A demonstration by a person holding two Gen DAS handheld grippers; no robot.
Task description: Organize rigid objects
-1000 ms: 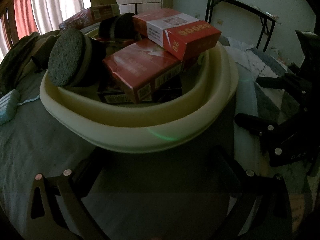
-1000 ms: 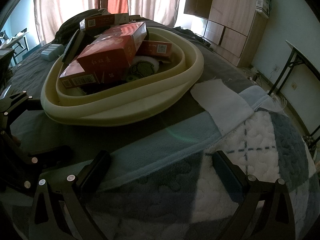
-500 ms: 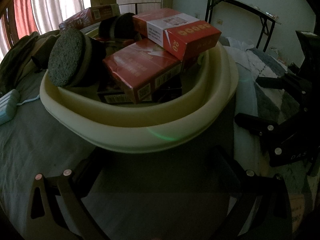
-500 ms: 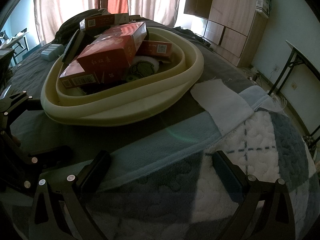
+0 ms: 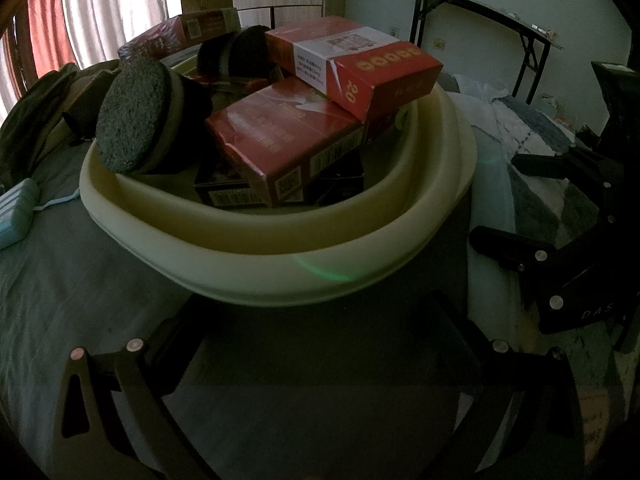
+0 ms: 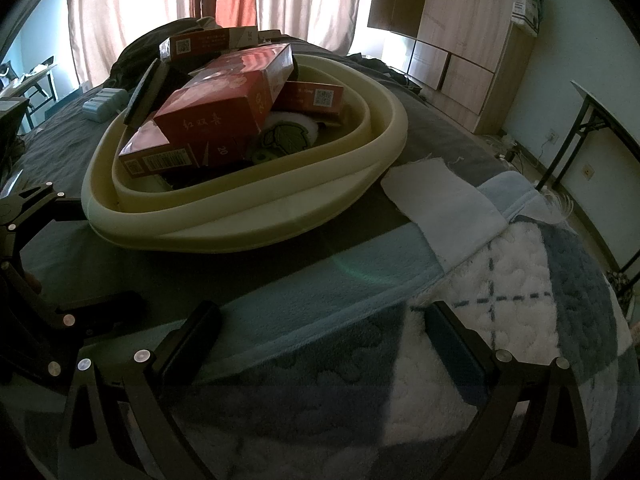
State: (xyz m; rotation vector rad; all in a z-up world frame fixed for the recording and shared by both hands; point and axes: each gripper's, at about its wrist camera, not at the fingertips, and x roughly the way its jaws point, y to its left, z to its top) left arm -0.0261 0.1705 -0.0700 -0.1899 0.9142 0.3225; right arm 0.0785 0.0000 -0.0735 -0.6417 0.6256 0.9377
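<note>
A cream basin [image 5: 280, 248] [image 6: 248, 216] sits on the bed, heaped with red cartons [image 5: 352, 68] [image 6: 228, 112], round dark scouring pads [image 5: 132, 116] and a round leaf-patterned pad [image 6: 286, 138]. My left gripper [image 5: 316, 316] stands open just in front of the basin's near rim, nothing between its fingers. My right gripper [image 6: 320, 320] is open too, low over the blanket, a short way from the basin. Each gripper shows at the edge of the other's view: the right gripper [image 5: 560, 220], the left gripper [image 6: 48, 272].
The bed carries a grey sheet [image 5: 60, 264] and a blue-and-white quilted blanket [image 6: 520, 300]. A pale blue block [image 5: 18, 208] with a cord lies left of the basin. A wooden wardrobe [image 6: 460, 32], curtains [image 6: 132, 12] and a folding table [image 5: 480, 20] stand beyond the bed.
</note>
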